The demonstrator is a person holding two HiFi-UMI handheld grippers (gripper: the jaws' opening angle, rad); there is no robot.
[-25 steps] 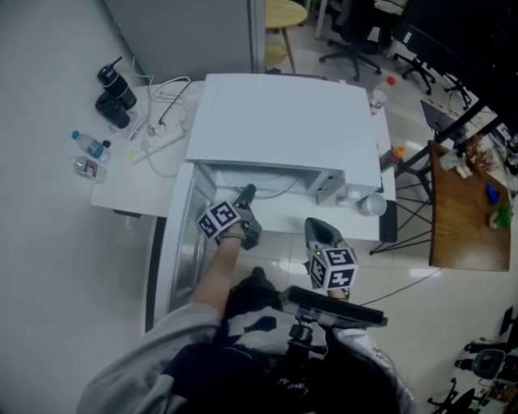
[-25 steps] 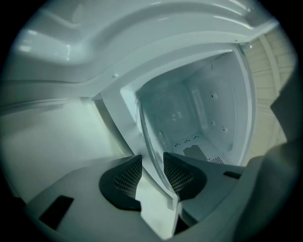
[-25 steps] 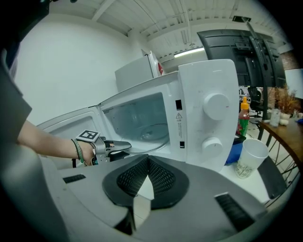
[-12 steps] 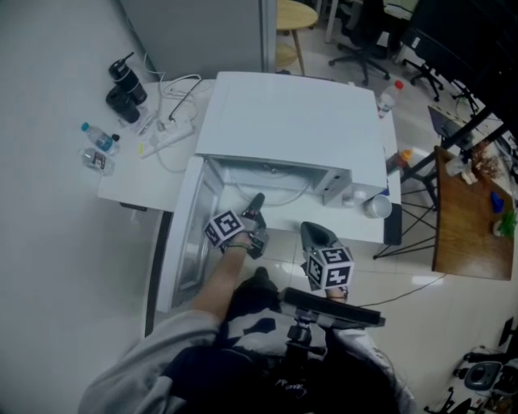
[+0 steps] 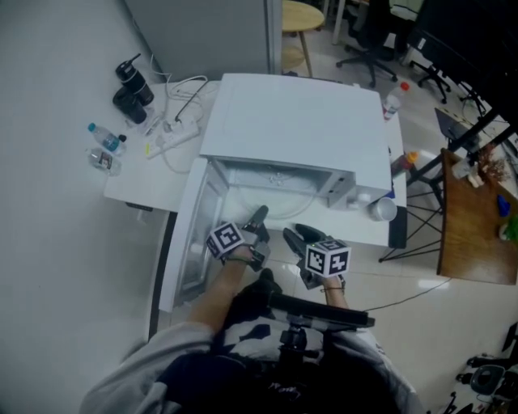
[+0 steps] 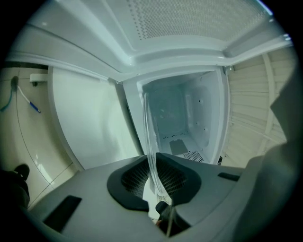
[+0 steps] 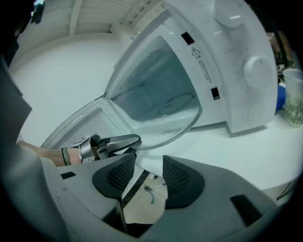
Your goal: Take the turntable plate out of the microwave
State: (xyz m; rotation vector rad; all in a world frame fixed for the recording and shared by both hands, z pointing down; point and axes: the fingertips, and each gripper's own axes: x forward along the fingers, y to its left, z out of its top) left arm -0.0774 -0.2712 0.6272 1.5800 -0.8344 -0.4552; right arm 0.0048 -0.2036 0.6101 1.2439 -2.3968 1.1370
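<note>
The white microwave [image 5: 299, 121] stands on a white table with its door [image 5: 190, 234] swung open to the left. My left gripper [image 5: 257, 220] is at the cavity mouth and has just been closing; it is shut on the rim of the clear glass turntable plate [image 6: 149, 137], which runs edge-on between its pads. In the right gripper view the plate [image 7: 165, 118] hangs tilted in front of the empty cavity [image 7: 151, 90], with the left gripper [image 7: 109, 144] pinching its near edge. My right gripper [image 5: 295, 236] sits just right of it, below the plate. Its jaws have just been opening, with nothing between them [image 7: 146, 165].
On the table's left end lie a power strip [image 5: 174, 139], cables, dark flasks [image 5: 129, 89] and water bottles [image 5: 104, 137]. A cup [image 5: 382, 209] and a bottle [image 5: 394, 101] stand right of the microwave. A wooden desk [image 5: 477, 218], a stool [image 5: 299, 20] and office chairs are beyond.
The left gripper has closed on the plate's rim and drawn back from the cavity with it. The right gripper has come down and left toward the plate, and its jaws have opened.
</note>
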